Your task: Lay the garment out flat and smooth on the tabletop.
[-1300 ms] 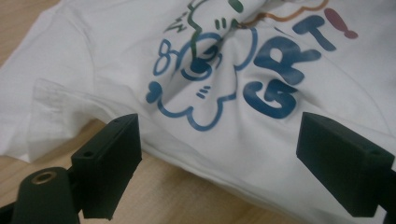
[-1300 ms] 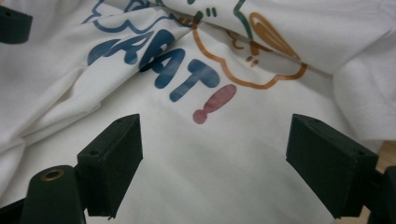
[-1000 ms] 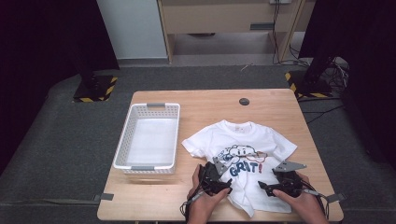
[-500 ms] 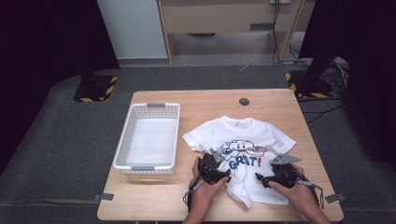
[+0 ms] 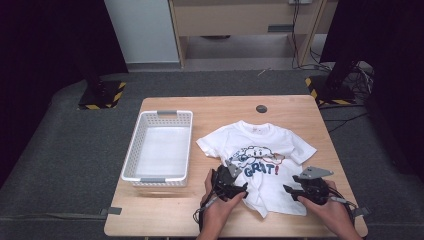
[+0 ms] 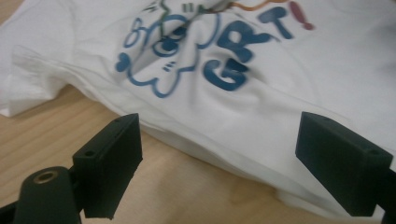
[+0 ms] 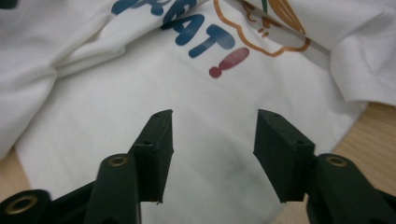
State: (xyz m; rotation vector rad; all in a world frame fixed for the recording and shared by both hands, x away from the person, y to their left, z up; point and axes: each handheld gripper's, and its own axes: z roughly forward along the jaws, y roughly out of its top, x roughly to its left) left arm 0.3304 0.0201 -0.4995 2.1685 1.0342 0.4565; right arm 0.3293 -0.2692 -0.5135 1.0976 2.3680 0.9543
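Left of centre in the high view, an empty white basket (image 5: 158,148) on the wooden table (image 5: 300,107), likely waiting to take the garment; to its right, a white T-shirt (image 5: 260,165) with a blue cartoon print, lying face up and rumpled toward the lower centre of the frame. At bottom centre, the left gripper (image 5: 231,186) at the shirt's lower left edge, jaws spread wide above hem and wood, gripping nothing, seemingly lined up to catch that edge. At bottom right, the right gripper (image 5: 295,191) over the lower hem, jaws just closing yet apart, cloth below them unpinched.
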